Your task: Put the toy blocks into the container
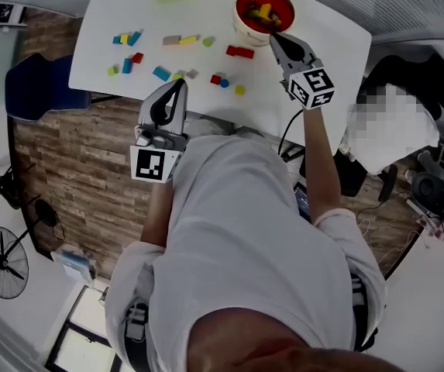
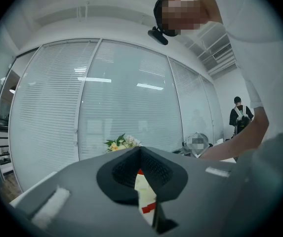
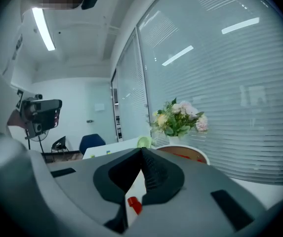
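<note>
Office room, glass walls with blinds (image 2: 106,107), ceiling strip light (image 3: 42,28), white table (image 1: 121,6), blue chair (image 3: 93,143), floor fan (image 1: 3,260).

The table (image 1: 121,6) looks smooth matt white, the floor (image 1: 74,169) grained wood planks, the pads (image 3: 154,177) of the right gripper (image 3: 141,151) ribbed matt black.

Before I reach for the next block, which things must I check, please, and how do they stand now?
1. Right claw empty: ok, shut on nothing, near the bowl.
2. Left claw empty: ok, also shut.
3. A claw open for grasping: not ok, both are shut.
4. Blocks left on the table: ok, many.
5. Bowl upright: ok, some pieces already inside.
</note>
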